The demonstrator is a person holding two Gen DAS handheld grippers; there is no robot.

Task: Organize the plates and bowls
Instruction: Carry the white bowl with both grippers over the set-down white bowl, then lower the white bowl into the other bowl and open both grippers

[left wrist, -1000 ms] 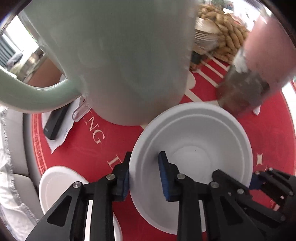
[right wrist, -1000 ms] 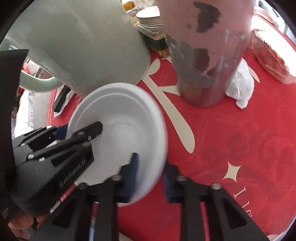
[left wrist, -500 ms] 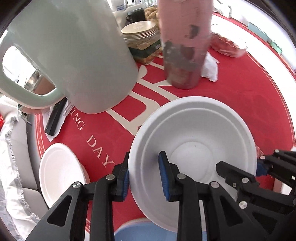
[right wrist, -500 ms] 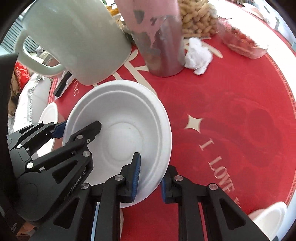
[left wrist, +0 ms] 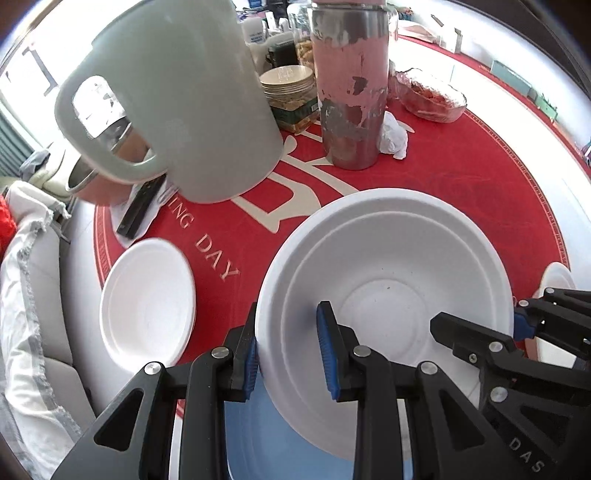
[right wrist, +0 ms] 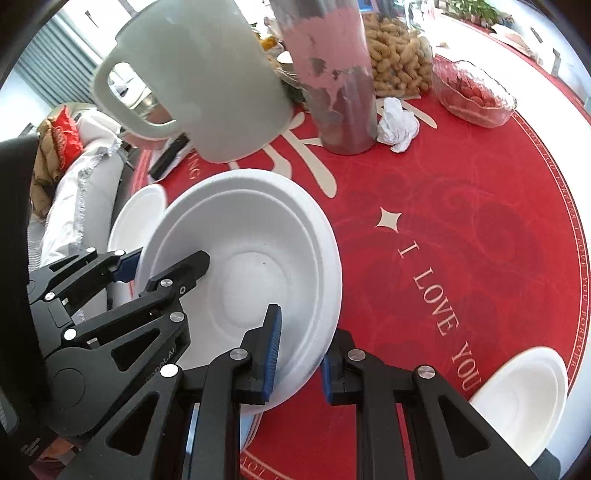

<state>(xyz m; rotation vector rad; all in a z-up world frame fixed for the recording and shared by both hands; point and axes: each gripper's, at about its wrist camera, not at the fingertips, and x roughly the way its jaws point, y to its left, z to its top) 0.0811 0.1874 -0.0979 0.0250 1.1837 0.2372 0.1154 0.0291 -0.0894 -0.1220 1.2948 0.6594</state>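
We are gripping a smooth, ridged white bowl point(left wrist: 388, 273) by opposite rims with both tongs point(left wrist: 290, 350) point(right wrist: 297, 349) closed, over a glossy red surface point(right wrist: 480, 206) lettered "I LOVE YOU".

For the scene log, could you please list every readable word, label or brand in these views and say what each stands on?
"I LOVE YOU": round red tablecloth, cream letters, right wrist view.
"DAY", after a partial "ING": same cloth, left wrist view.
"DAS": black gripper body, cut off.
Small rim lettering on the cloth and labels on the far bottles: too small to read.
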